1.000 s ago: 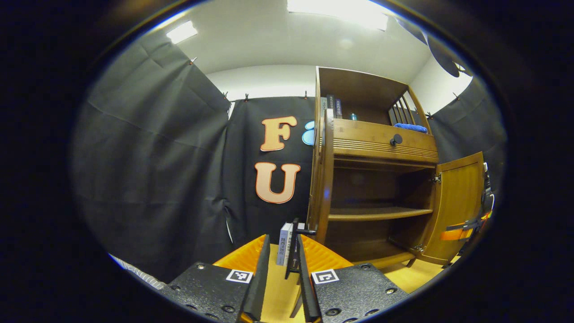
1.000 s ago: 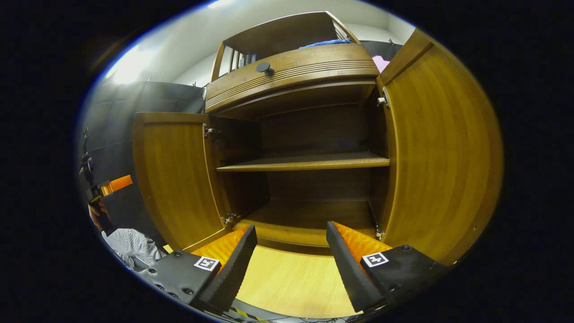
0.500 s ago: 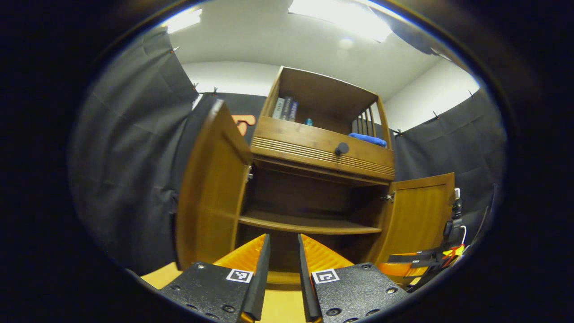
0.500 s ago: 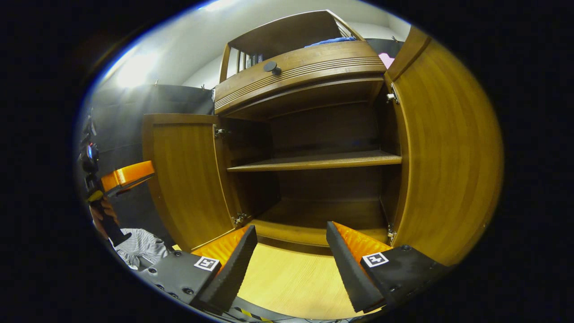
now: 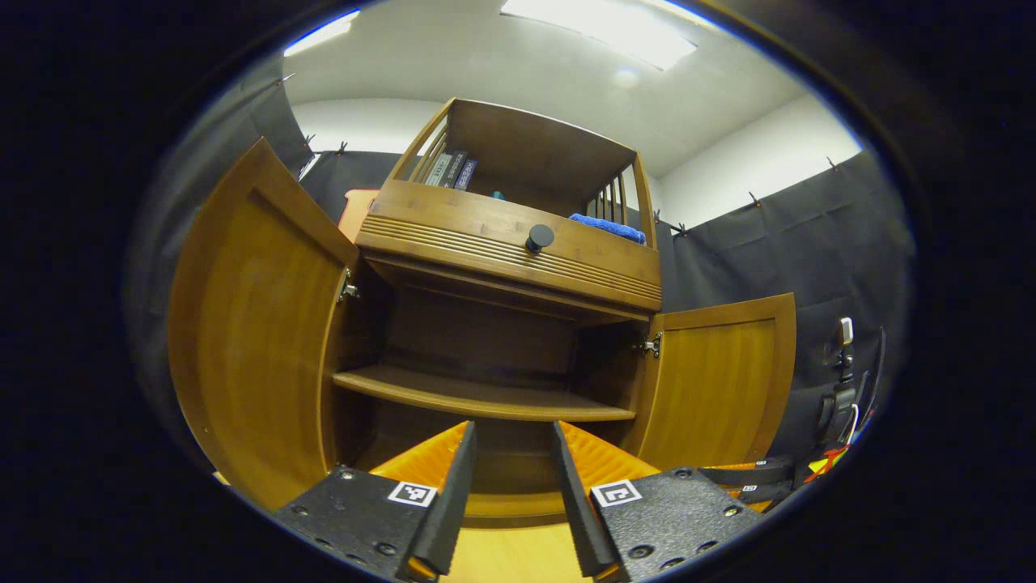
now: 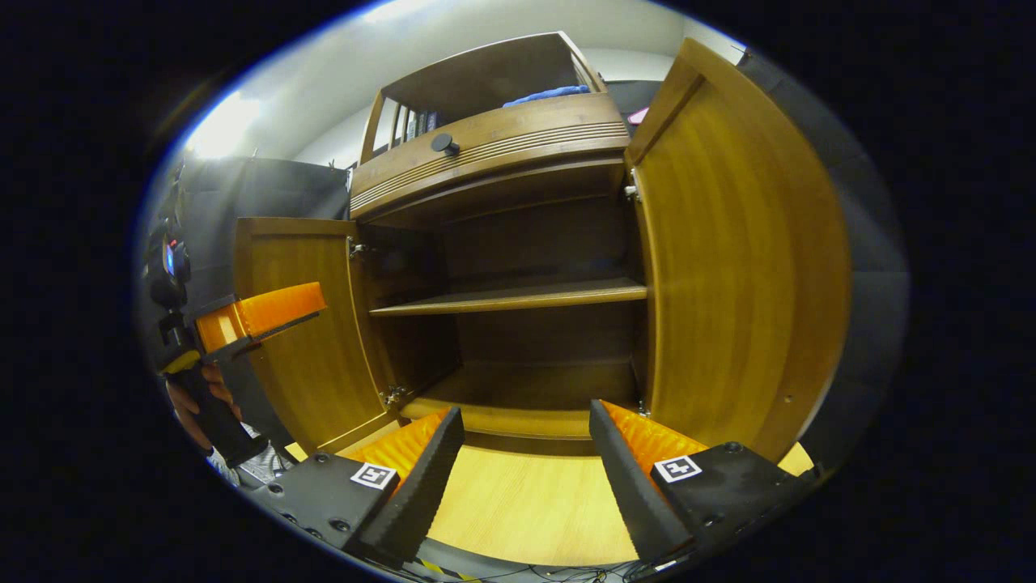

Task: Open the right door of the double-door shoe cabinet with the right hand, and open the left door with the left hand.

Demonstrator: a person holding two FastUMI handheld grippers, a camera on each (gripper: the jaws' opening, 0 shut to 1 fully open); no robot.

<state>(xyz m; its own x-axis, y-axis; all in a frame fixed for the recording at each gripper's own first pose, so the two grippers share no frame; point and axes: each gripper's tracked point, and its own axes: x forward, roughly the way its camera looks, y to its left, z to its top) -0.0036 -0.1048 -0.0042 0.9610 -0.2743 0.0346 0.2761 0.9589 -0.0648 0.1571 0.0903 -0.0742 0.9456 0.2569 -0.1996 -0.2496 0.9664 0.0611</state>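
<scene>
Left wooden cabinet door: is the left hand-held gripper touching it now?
Apart. The left gripper view shows the left hand-held gripper, open, facing the shelves, with the left wooden cabinet door well aside.

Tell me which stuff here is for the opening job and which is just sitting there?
For the job:
left door
right door
left claw
right claw

Just sitting there:
blue cloth
books
drawer knob
middle shelf

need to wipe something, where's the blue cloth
The blue cloth lies on the cabinet's top shelf at its right end, beside the side slats and above the drawer knob.
</scene>
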